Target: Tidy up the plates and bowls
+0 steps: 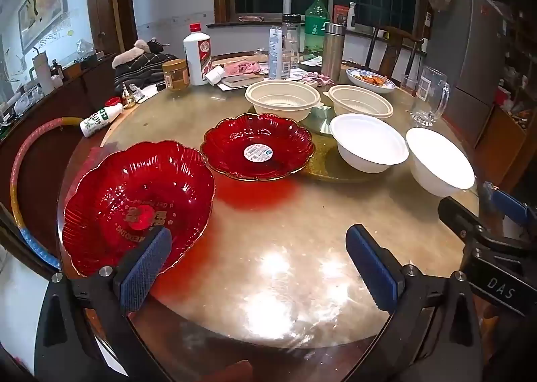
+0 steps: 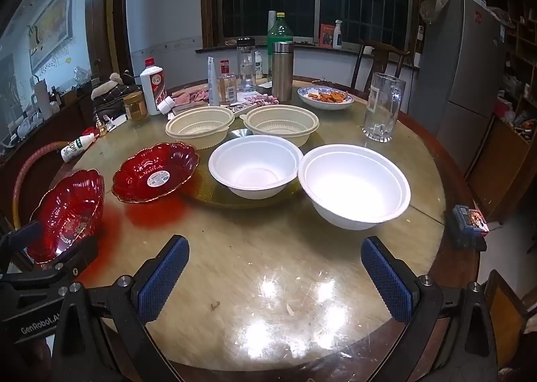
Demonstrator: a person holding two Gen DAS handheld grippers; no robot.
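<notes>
Both jaw sets stand wide apart and hold nothing. Left gripper [image 1: 258,268] hovers over the near edge of the round table [image 1: 285,224], its left pad just in front of the near red glass plate [image 1: 137,204]; contact cannot be confirmed. Right gripper [image 2: 275,278] hovers over bare tabletop, short of the near white foam bowl [image 2: 354,185].

Task status, as judged: not started. No stacking is visible.
- Near red glass plate sits at the table's left edge; the second red plate [image 1: 257,146] lies beside it.
- Second white foam bowl [image 2: 253,164] stands beside the first.
- Two beige plastic bowls [image 2: 201,127] stand behind them, apart.

Remaining: nest like with like.
</notes>
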